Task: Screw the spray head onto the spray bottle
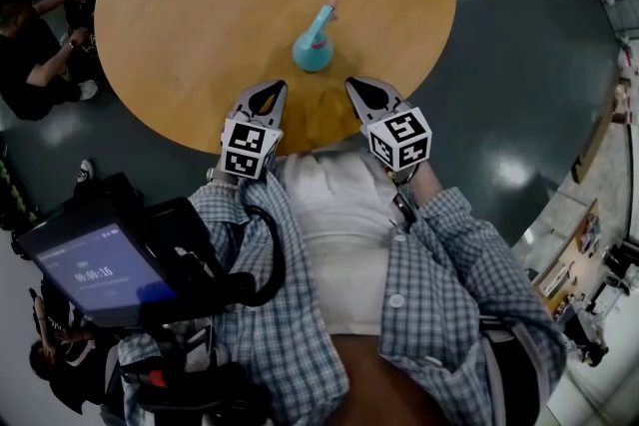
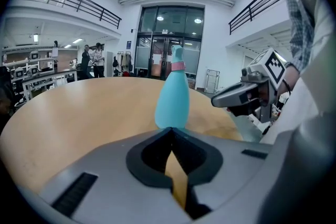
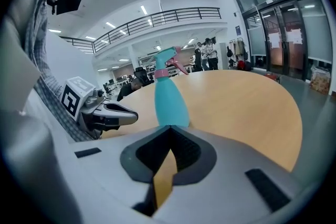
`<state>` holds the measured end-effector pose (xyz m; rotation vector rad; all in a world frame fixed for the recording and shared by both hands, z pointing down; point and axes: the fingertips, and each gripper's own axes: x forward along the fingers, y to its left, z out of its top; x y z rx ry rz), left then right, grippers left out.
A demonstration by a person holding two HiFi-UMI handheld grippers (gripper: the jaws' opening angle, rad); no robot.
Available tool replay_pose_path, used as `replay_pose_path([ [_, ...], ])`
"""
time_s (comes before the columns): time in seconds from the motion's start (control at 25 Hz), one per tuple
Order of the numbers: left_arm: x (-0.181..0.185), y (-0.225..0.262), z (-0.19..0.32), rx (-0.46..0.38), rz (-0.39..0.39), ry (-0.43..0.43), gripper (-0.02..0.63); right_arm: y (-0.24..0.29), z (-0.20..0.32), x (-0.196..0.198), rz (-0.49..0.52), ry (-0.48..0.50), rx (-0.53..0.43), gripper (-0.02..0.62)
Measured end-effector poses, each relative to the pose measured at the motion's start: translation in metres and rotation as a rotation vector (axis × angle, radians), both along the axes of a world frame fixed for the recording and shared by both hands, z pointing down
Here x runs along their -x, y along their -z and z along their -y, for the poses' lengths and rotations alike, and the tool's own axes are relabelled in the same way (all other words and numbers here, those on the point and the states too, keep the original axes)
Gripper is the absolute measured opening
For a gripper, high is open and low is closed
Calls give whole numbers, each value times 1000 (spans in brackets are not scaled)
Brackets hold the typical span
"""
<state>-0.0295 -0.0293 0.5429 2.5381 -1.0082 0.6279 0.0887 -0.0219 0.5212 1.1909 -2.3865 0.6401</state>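
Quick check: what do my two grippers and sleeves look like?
The left gripper and right gripper are grey tapered shells with a black inner lining, each carrying a white cube printed with black square markers. The sleeves are blue-grey checked shirt fabric.

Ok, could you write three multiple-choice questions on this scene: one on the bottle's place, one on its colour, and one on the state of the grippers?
1. Where is the bottle?
A. on the floor
B. upright on the table
C. on a shelf

2. What colour is its body?
A. red
B. yellow
C. teal

3. How are the left gripper and the right gripper?
A. both shut, empty
B. both wide open
C. both shut on the bottle

Answers:
1 B, it stands on the wooden top, beyond the jaw tips.
2 C, the body is teal in all three views.
3 A, each gripper view shows the jaws together with nothing between them.
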Motion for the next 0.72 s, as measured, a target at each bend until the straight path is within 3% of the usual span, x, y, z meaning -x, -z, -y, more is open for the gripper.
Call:
replay_pose_path([
  [0.24, -7, -1, -2, 10, 1, -20, 7, 0, -4, 4, -42, 51, -8, -6],
  [0.72, -12, -2, -6, 24, 1, -30, 6, 1, -8, 2, -48, 58, 9, -6],
])
